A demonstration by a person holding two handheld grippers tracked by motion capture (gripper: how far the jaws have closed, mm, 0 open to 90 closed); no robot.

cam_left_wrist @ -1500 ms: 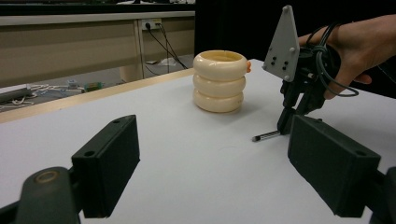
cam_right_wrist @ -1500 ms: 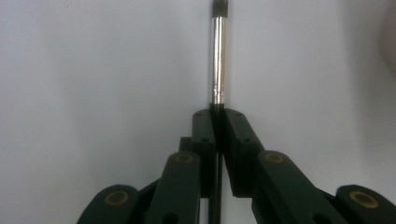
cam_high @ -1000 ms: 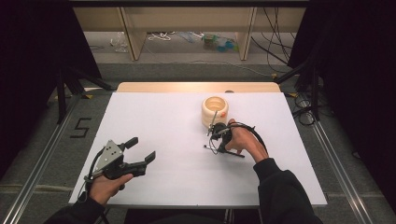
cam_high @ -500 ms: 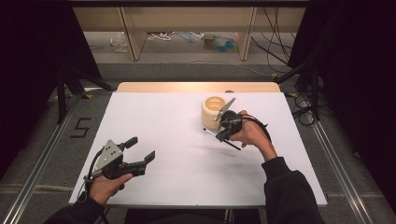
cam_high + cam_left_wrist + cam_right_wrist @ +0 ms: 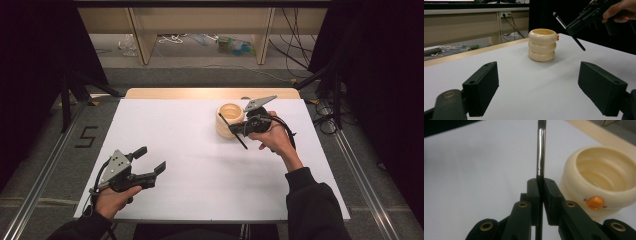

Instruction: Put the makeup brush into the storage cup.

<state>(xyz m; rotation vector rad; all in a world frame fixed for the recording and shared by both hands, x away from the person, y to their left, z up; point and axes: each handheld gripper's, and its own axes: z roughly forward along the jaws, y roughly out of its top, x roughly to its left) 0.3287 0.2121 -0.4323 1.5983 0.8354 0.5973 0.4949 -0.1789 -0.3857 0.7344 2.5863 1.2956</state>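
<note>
Right gripper [image 5: 239, 128]: fingers clamped on a thin black brush with a silver metal ferrule [image 5: 540, 152], held above the white desk [image 5: 200, 165].
Cup: cream ribbed ring-shaped holder [image 5: 229, 120], upright, just beside the brush.
Left gripper [image 5: 149, 160]: fingers apart, holding nothing, well apart from the holder.

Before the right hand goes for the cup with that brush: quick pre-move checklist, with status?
1. Grip: right gripper shut on the thin black brush, which runs straight between the pads. ok.
2. Brush off the table: lifted, tilted, beside the cream ribbed cup. ok.
3. Cup upright, mouth open, inside looks empty as far as the right gripper view shows. ok.
4. Brush over the mouth: not ok; in the high view it lies across the cup's side, not above the opening.
5. Left gripper open, nothing in it, well away from the cup. ok.
6. Which end of the brush would enter first: cannot tell.
</note>
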